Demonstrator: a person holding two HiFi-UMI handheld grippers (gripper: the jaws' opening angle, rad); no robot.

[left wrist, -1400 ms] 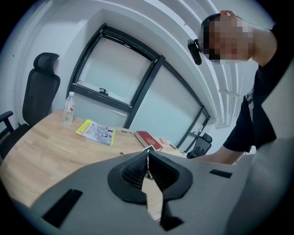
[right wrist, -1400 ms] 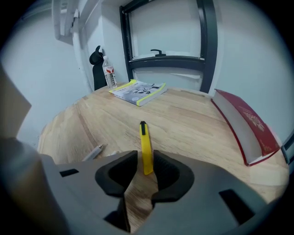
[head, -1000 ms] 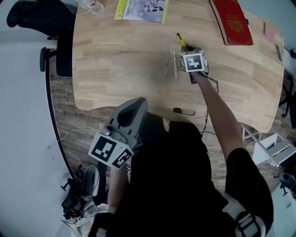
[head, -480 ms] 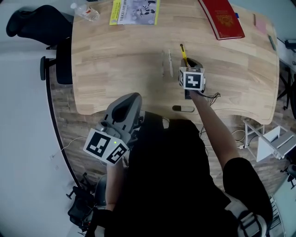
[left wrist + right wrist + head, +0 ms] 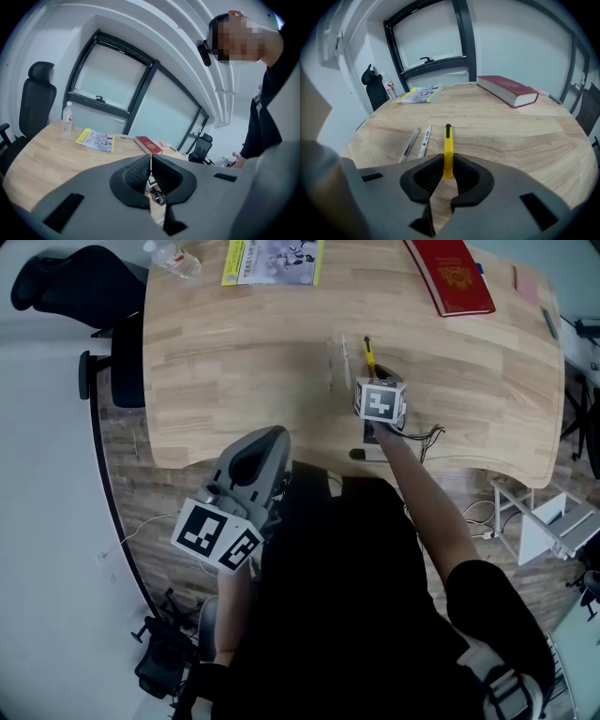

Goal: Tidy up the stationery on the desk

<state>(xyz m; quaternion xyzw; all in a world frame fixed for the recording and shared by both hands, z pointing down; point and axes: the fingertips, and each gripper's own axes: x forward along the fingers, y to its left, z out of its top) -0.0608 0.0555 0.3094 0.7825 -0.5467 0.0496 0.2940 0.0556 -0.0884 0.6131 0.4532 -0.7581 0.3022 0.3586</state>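
Note:
My right gripper (image 5: 373, 379) (image 5: 448, 171) is shut on the near end of a yellow utility knife (image 5: 369, 354) (image 5: 448, 149). The knife's black tip points away from me, just above the desk (image 5: 234, 399). Two grey-white pens (image 5: 337, 362) (image 5: 417, 141) lie side by side on the wood, just left of the knife. My left gripper (image 5: 265, 442) (image 5: 150, 165) hangs off the desk's near edge by my body. Its jaws are shut with nothing between them.
At the far edge of the desk lie a red book (image 5: 450, 276) (image 5: 506, 90), a yellow-edged booklet (image 5: 274, 261) (image 5: 419, 93) and a water bottle (image 5: 173, 259) (image 5: 68, 118). A black office chair (image 5: 75, 287) stands at the left. A dark slot (image 5: 370, 457) sits near the front edge.
The right gripper has drawn the yellow knife back toward the desk's near edge, so that its tip now lies level with the far ends of the pens. The left gripper has stayed in place.

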